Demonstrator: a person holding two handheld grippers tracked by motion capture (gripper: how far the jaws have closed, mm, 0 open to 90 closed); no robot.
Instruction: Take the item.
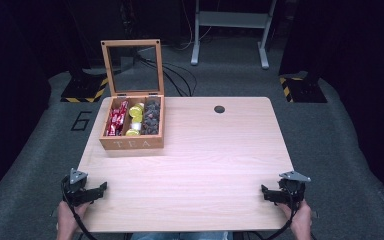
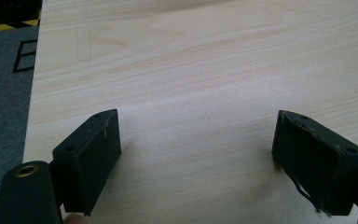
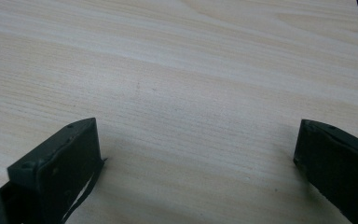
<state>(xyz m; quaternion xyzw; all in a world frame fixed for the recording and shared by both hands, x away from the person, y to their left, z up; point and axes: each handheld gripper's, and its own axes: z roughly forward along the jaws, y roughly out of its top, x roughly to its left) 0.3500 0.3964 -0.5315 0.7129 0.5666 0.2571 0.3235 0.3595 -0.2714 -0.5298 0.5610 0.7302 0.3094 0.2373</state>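
Observation:
A wooden tea box marked TEA stands at the table's far left with its glass lid raised. Its compartments hold red packets, yellow-gold pieces and dark pieces. My left gripper rests at the near left corner of the table, open, with bare wood between its jaws. At the near right corner my right gripper is open too, with nothing between its jaws. A hand holds each gripper from the bottom edge.
The light wood table has a round cable hole near its far edge. Grey carpet surrounds it, with yellow-black striped stand bases beyond the far corners and a white frame behind.

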